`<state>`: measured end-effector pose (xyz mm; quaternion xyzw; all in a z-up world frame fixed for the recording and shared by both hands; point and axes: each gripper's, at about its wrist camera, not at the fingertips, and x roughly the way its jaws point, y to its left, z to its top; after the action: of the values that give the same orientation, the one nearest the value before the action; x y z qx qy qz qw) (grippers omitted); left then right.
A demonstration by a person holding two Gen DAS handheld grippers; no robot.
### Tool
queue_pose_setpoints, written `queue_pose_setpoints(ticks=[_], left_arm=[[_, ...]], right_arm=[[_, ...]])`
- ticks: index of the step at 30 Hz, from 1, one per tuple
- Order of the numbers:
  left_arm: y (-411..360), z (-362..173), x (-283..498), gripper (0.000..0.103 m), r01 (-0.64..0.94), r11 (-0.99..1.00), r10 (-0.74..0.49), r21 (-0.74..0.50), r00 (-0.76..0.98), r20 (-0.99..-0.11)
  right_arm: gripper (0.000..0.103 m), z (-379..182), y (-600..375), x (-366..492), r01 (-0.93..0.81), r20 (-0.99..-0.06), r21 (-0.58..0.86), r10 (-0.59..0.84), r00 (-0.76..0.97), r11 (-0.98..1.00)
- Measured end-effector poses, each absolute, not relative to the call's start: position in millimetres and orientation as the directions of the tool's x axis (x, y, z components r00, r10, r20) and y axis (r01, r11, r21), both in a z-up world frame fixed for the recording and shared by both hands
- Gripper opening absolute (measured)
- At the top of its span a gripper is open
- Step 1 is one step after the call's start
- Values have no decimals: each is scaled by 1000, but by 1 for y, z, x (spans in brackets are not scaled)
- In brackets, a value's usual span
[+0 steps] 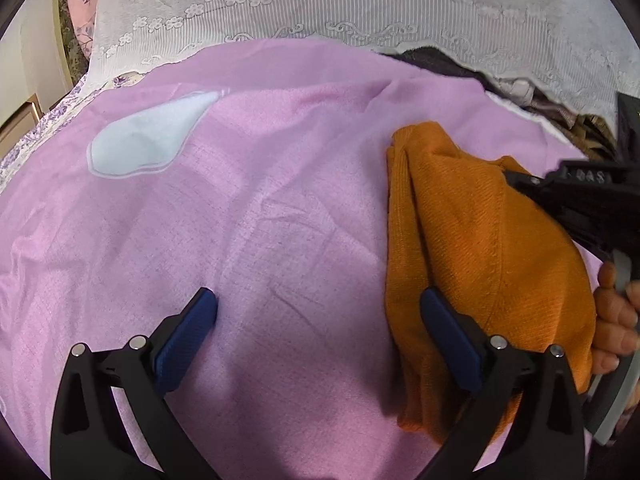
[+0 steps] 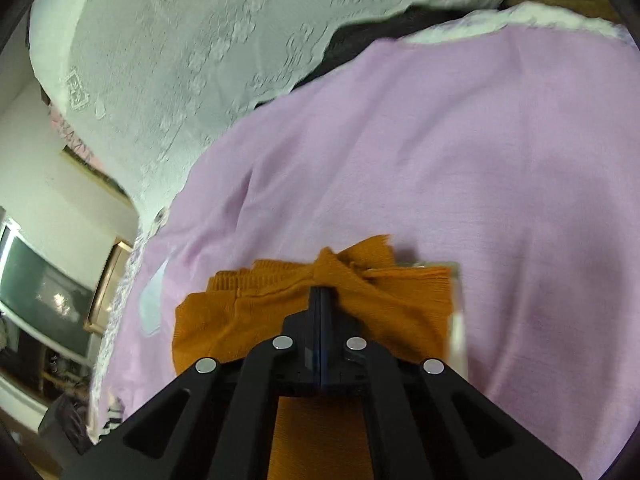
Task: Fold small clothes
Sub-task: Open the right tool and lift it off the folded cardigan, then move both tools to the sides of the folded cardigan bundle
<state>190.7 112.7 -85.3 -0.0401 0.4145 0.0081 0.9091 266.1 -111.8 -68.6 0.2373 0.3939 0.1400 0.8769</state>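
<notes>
An orange knit garment (image 1: 472, 248) lies bunched on the right side of a pink sheet (image 1: 248, 208). My left gripper (image 1: 318, 312) hovers open over the sheet, its right finger (image 1: 448, 332) against the garment's left edge and nothing between its pads. My right gripper (image 2: 320, 294) is shut on a pinched fold of the orange garment (image 2: 280, 308), which gathers into creases at the fingertips. In the left wrist view the right gripper's black body (image 1: 576, 200) comes in from the right edge, with a person's hand (image 1: 616, 320) on its handle.
A white lace cover (image 1: 360, 8) drapes over the back of the bed. A pale blue patch (image 1: 148, 136) is printed on the sheet at left. Dark clothes (image 1: 448, 60) lie under the lace at back right. A television (image 2: 44, 288) stands beyond the bed's left edge.
</notes>
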Motion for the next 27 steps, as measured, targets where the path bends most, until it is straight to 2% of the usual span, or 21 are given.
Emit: queue_pose_setpoints(ticks=[1,3,6,8,9,10,16,23,25,27], left_arm=[[117,-81,188,98,-38,994,-48,-98,666,-745],[125,-74,185,98,-24,985,-110,-173,685,-720],[130,-64,180,98,-13,973,-151,-231,719,-679],[117,-74,185,98,10,985,-132,-171,681,-720],[112,-79,188,99,9,990,-114,-144,665,-738],[108,-84,190,99,3,994,-85,-110,655,-751],[104,-79,183,98,7,997,-65,-82,683,-728],[98,-68,173,98,36,997,-69,-63,740,-669],[95,-64,168,98,54,997,-79,-58,762,-642],[91,-60,162,98,73,996,-86,-46,784,-615]], right_arm=[[5,-61,-111,256,-83,-607,515,431,667,853],[5,-45,-107,230,-161,-560,492,453,694,856],[5,-40,-101,211,-212,-546,454,459,701,865],[4,-57,-97,217,-197,-599,441,451,662,876],[0,-70,-99,221,-178,-620,444,444,647,878],[0,-76,-103,222,-180,-617,452,452,644,874],[2,-67,-92,195,-203,-580,354,384,718,913],[6,-57,-122,151,-168,-505,412,377,776,896],[18,-59,-133,143,-140,-494,438,368,788,888],[25,-63,-142,138,-119,-490,473,373,788,873]])
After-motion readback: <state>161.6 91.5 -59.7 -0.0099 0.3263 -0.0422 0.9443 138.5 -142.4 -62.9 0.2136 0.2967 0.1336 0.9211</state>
